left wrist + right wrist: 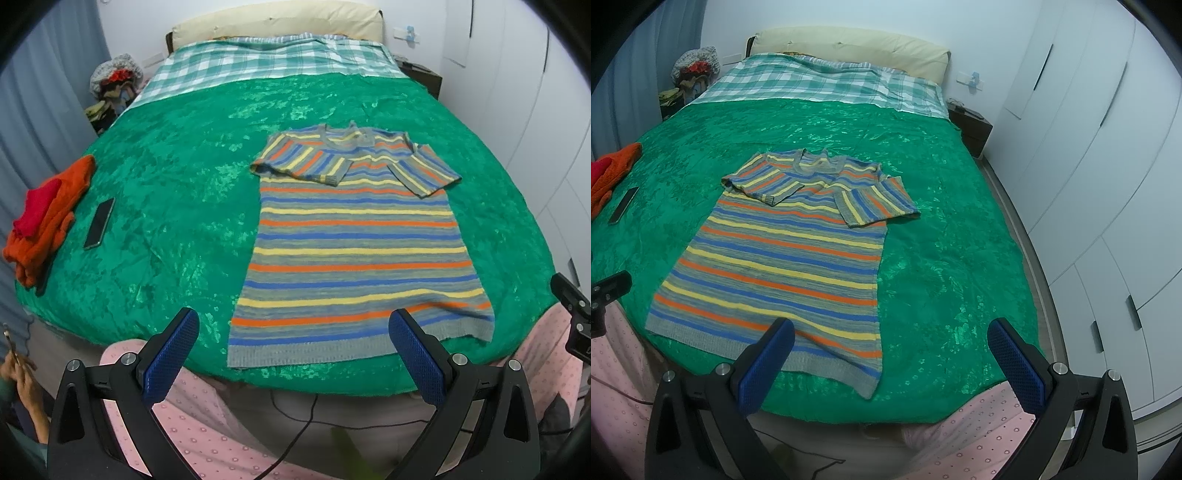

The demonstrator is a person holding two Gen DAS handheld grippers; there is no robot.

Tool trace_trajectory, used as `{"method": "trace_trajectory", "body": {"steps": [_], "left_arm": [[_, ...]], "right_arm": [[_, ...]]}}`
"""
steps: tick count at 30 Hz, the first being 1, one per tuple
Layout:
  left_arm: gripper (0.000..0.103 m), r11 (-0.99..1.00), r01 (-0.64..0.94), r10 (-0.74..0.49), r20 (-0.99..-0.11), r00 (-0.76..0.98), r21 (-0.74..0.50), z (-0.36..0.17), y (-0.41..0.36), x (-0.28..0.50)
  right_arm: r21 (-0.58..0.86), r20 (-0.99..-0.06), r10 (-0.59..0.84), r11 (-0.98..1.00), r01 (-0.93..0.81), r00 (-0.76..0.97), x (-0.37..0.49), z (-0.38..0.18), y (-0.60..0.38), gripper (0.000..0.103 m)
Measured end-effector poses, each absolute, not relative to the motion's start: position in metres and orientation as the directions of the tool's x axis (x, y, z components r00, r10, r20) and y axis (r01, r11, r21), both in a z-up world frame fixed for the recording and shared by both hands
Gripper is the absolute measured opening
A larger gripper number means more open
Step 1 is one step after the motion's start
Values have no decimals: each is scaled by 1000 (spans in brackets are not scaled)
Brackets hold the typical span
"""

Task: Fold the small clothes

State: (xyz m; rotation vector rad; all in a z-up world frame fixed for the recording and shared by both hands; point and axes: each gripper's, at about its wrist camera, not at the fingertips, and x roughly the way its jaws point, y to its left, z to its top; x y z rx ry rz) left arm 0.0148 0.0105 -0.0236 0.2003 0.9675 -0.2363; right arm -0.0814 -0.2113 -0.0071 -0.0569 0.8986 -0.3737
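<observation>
A striped knit top (354, 240) (783, 254) in grey, blue, yellow and orange lies flat on the green bedspread (166, 177) (942, 240), hem toward me, both short sleeves folded in over the chest. My left gripper (293, 325) hangs open just above the near bed edge, over the hem's left part, holding nothing. My right gripper (892, 334) is open too, with its left finger over the hem's right corner and nothing between its blue pads (1015, 365). Part of the right gripper's body (572, 314) shows at the right edge of the left wrist view.
A folded orange and red garment pile (44, 218) (609, 170) and a phone (99, 223) (623, 205) lie at the bed's left side. A checked sheet (266, 59) and a pillow cover the head end. White wardrobe doors (1089, 147) stand close on the right. A person's pink patterned trousers (207, 424) show below.
</observation>
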Motion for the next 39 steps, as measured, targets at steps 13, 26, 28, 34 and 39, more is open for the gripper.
{"method": "trace_trajectory", "body": {"steps": [13, 26, 28, 34, 39], "left_arm": [[101, 985, 166, -17, -919, 394, 53, -130, 78, 82], [5, 947, 320, -97, -968, 233, -18, -192, 49, 73], [4, 943, 334, -87, -967, 240, -2, -182, 52, 69], [4, 936, 350, -39, -979, 202, 35, -183, 55, 65], [6, 933, 343, 34, -973, 227, 112, -196, 37, 60]], "right_arm": [[27, -792, -189, 939, 343, 580, -77, -40, -283, 103], [543, -836, 471, 783, 303, 281, -49, -210, -310, 5], [506, -856, 426, 805, 310, 293, -55, -197, -313, 5], [450, -889, 375, 821, 351, 262, -61, -189, -327, 4], [406, -914, 351, 813, 417, 204, -53, -225, -321, 4]]}}
